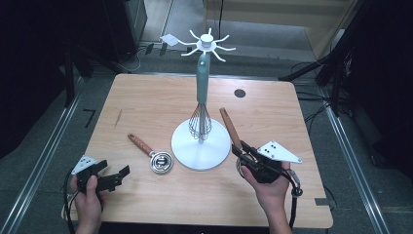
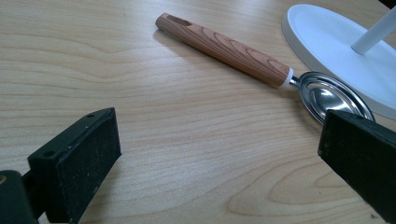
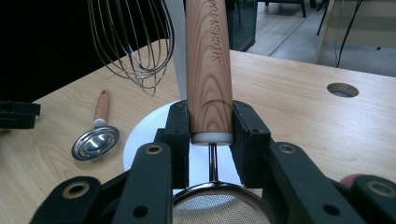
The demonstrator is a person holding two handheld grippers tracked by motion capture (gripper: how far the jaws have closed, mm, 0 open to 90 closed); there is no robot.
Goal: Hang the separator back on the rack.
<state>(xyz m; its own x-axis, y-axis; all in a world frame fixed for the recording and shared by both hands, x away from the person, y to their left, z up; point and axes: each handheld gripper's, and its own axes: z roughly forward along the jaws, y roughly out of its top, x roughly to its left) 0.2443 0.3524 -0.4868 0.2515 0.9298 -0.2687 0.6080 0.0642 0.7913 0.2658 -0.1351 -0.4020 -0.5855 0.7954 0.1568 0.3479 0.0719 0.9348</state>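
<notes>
- The right gripper (image 3: pixel 209 135) pinches a strainer (image 3: pixel 209 60) by the lower end of its wooden handle, black jaws pressed on either side just above the white collar.
- The strainer's handle is round, reddish-brown with strong grain; a thin metal stem runs from the collar to a steel rim with fine mesh, low between the gripper's arms. Letters burnt into the wood seem to read "KITCHEN", the rest cut off.
- From above, the strainer is lifted at the bench's right front, its handle slanting up towards the stand (image 1: pixel 200 144).
- The stand has a round, flat white base, a white pole and a crown of curved hooks; a wire whisk (image 1: pixel 200 119) with a teal handle hangs from it.
- Left of the base lies a small shiny steel scoop (image 1: pixel 160 161) with a wood-grain handle, flat on the bench (image 1: pixel 146 97), pale wood with a dark round hole.
- The left gripper (image 1: pixel 109 176) hovers at the front left corner, jaws spread wide, nothing between them.
</notes>
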